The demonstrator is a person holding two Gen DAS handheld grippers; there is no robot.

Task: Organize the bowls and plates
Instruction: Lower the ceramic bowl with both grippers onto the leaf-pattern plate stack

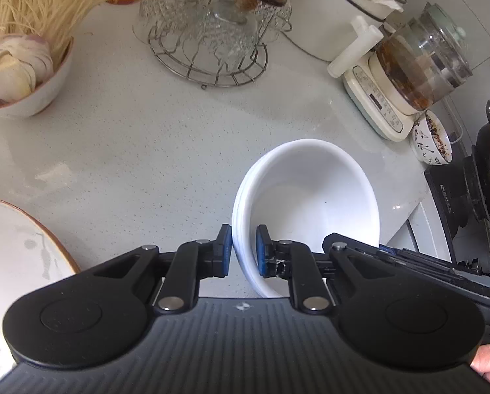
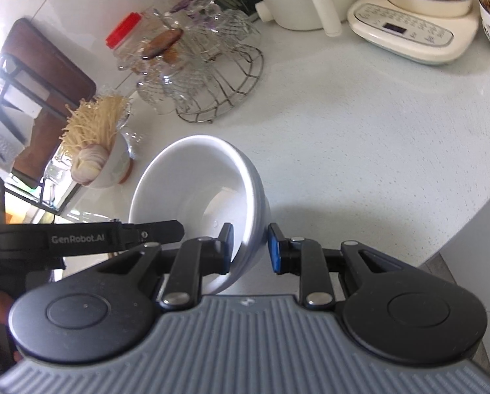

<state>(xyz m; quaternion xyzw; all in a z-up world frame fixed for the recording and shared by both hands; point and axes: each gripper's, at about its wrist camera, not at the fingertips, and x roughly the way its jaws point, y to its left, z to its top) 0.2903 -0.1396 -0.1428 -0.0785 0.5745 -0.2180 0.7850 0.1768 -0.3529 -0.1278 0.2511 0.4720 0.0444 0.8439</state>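
Note:
A stack of plain white bowls (image 1: 305, 203) is held above the speckled counter (image 1: 152, 138). My left gripper (image 1: 244, 251) is shut on the stack's left rim, one blue pad outside and one inside. The same stack shows in the right wrist view (image 2: 198, 193). My right gripper (image 2: 250, 249) straddles its right rim, the left pad inside touching the wall, the right pad a little off the outer wall. The left gripper's body (image 2: 87, 238) reaches in from the left. A white plate with a brown rim (image 1: 18, 262) lies at the lower left.
A wire rack of glass bowls (image 1: 208, 32) stands at the back. A bowl with garlic and noodles (image 1: 21, 75) sits at the left. An electric kettle base (image 1: 392, 98) and a patterned cup (image 1: 432, 138) stand at the right, beside a stove with a dark wok (image 1: 488, 164).

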